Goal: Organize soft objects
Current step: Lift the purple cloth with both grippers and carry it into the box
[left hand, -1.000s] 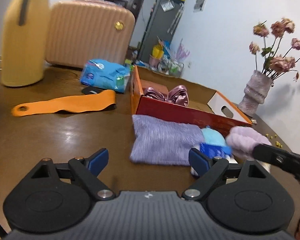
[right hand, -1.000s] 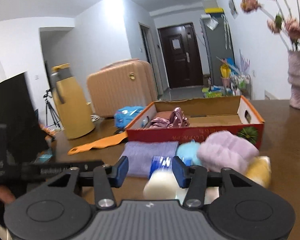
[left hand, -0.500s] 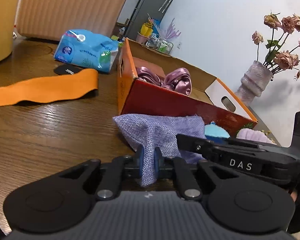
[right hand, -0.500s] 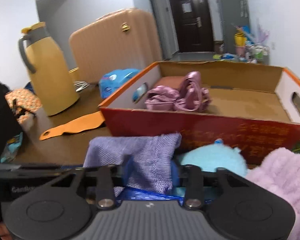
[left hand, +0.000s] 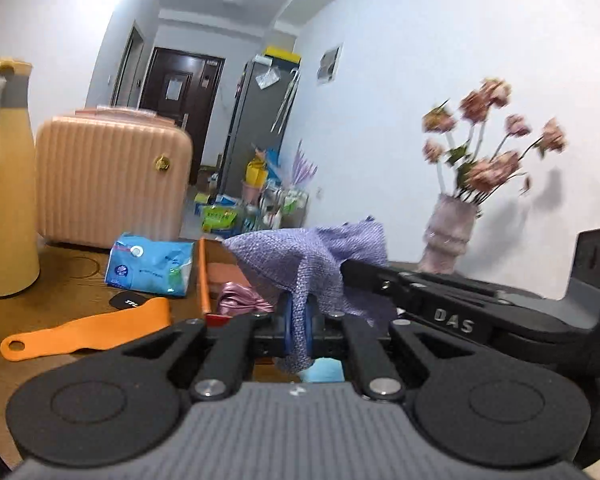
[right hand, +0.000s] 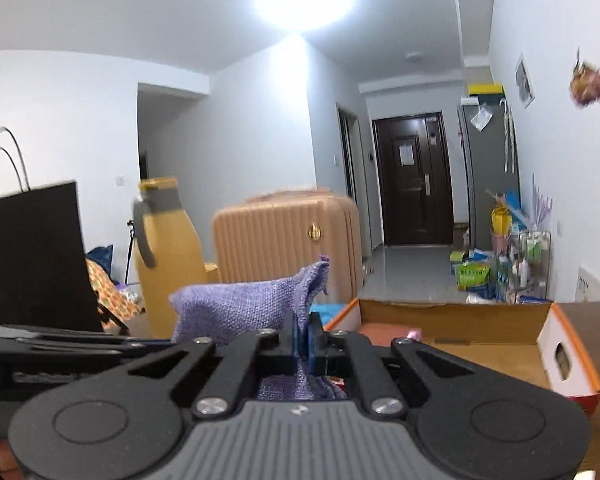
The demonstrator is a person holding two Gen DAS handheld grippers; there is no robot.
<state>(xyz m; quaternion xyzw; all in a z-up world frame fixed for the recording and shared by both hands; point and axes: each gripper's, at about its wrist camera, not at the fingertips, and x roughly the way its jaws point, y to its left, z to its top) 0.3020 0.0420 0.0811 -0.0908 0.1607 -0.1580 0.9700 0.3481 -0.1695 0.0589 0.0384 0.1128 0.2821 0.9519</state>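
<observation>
A purple knitted cloth [left hand: 320,252] hangs in the air between both grippers, lifted off the table. My left gripper [left hand: 298,322] is shut on one edge of it, and my right gripper [right hand: 302,338] is shut on the other edge of the purple cloth [right hand: 240,308]. Behind it stands the red-and-orange cardboard box [right hand: 548,344] with pink satin fabric [left hand: 240,304] inside. A light blue plush [left hand: 324,370] peeks out just below my left gripper's fingers. The right gripper's black body crosses the right side of the left wrist view.
On the wooden table [left hand: 60,292] lie an orange strap [left hand: 88,332], a blue tissue pack [left hand: 150,264], a yellow thermos [left hand: 4,200] and a pink suitcase [left hand: 112,184]. A vase of dried flowers [left hand: 452,236] stands at the right. A black paper bag [right hand: 32,256] is at the left.
Both grippers closed on the purple cloth, which lay flat in front of the box, and raised it off the table. The cameras now look higher into the room.
</observation>
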